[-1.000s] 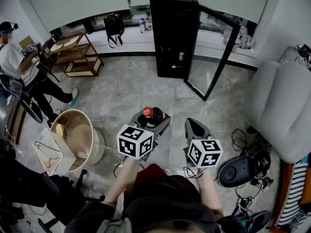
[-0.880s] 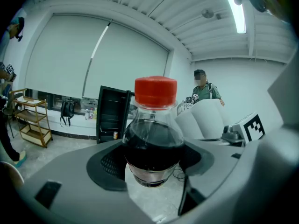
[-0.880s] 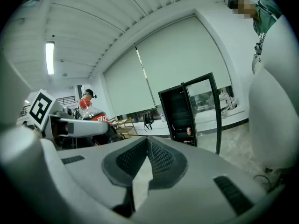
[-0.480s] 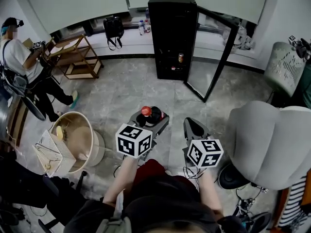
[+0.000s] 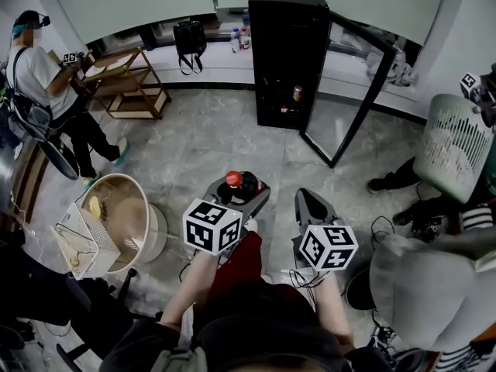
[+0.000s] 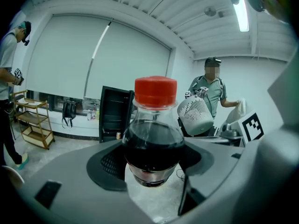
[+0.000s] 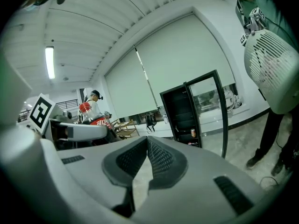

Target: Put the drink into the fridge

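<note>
My left gripper is shut on a clear bottle of dark drink with a red cap, held upright at about waist height over the floor. In the left gripper view the bottle fills the gap between the grey jaws. My right gripper hangs beside it on the right, shut and empty, its ribbed pads meeting at the tips. The black fridge stands ahead against the far wall, its glass door swung open to the right. A can sits on a fridge shelf.
A person with a white slatted basket stands at the right, close to the fridge door. Another person is at a wooden cart at the far left. A round tub sits at my left. Cables lie on the floor at the right.
Both grippers keep their pose with the bottle still held. The view has swung slightly, shifting the fridge to the right. At the right, a person with a white basket has come into view.
</note>
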Tool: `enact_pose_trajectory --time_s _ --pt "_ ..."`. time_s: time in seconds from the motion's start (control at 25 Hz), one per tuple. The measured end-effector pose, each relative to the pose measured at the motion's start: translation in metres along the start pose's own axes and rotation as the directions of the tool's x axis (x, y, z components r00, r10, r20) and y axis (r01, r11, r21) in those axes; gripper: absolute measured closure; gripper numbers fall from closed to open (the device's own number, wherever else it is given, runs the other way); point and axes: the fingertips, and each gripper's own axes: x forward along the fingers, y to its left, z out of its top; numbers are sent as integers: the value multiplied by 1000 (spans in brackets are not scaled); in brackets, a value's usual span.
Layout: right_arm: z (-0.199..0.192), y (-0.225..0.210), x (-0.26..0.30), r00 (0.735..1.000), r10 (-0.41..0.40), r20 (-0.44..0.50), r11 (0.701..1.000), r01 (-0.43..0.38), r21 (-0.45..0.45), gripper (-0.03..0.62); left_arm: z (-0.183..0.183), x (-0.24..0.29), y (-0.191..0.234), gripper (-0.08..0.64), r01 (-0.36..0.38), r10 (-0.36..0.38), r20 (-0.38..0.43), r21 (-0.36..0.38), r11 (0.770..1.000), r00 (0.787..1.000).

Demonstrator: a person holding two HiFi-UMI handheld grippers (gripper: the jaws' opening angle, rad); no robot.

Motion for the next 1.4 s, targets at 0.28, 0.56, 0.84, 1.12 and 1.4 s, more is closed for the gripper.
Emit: enact_pose_trajectory --time_s 0.28,0.56,0.84,1.12,1.4 --pt "5 -17 45 1000 -24 -20 1000 24 1 574 4 30 46 242 2 -3 -21 -18 1000 1000" --pt "23 -31 121 998 -50 -26 999 50 14 574 26 79 108 242 30 -30 -29 -29 999 999" --pt "57 -45 204 997 -67 -36 998 68 17 574 64 133 169 242 64 -65 -46 -20 998 997" --pt "77 -58 271 994 -97 -47 995 98 25 574 88 179 219 242 103 -104 -65 -20 995 992" --pt "90 -68 312 991 -121 -65 992 123 36 574 106 207 249 242 120 -122 -76 -30 992 990"
